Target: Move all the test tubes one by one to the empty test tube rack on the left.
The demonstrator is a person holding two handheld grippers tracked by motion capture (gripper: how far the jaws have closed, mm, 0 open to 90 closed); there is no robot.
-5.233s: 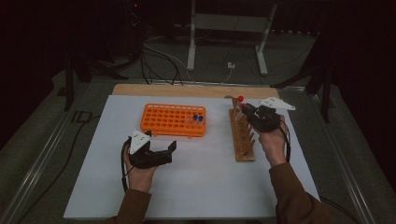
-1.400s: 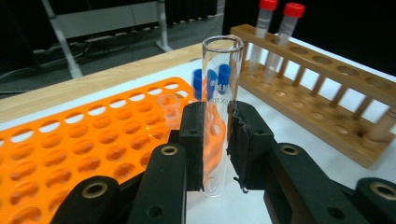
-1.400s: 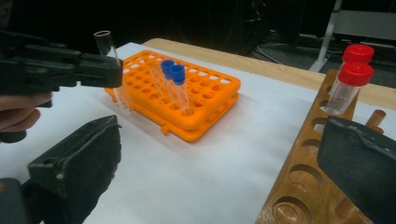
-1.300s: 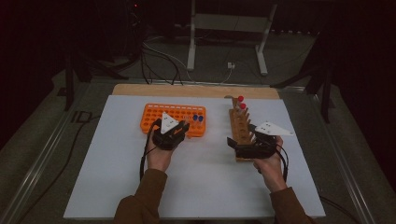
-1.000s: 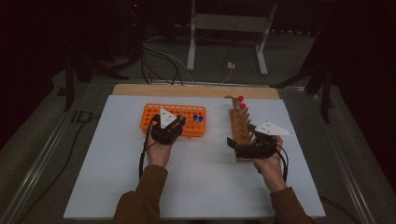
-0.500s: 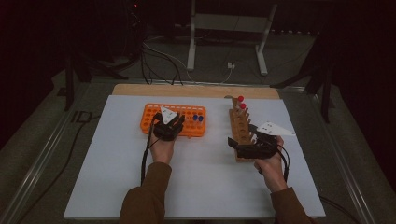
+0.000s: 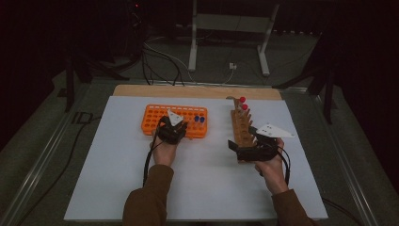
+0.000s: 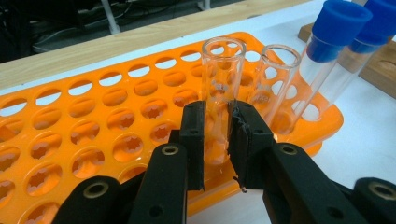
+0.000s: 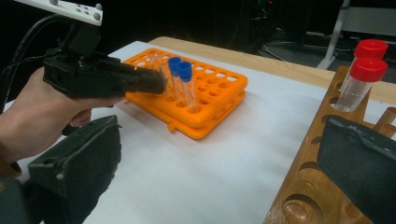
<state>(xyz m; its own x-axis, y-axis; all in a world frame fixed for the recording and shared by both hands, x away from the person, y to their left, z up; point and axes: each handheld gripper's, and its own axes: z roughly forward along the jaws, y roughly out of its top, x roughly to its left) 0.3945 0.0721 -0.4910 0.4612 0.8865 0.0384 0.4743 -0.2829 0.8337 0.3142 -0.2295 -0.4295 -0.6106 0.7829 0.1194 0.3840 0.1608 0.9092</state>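
Since five seconds ago, left gripper [image 8: 217, 140] has crossed to the orange rack [image 7: 155, 120], its fingers pinching an uncapped tube [image 8: 219, 88] at the rack's 4 o'clock corner. Right gripper [image 7: 244, 148], fingers spread, is hovering by the wooden rack [image 7: 240, 125]. Tilting risks jamming or cracking glass.

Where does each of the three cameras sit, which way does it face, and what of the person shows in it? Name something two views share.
High view: above the person's side, looking forward and down at the white table; both forearms, left gripper and right gripper show.
Left gripper view: on the left gripper, looking along its jaws, closed on an uncapped tube in the orange rack.
Right gripper view: on the right gripper, jaws apart, facing the left hand and wooden rack.
Shared: the blue-capped tubes.
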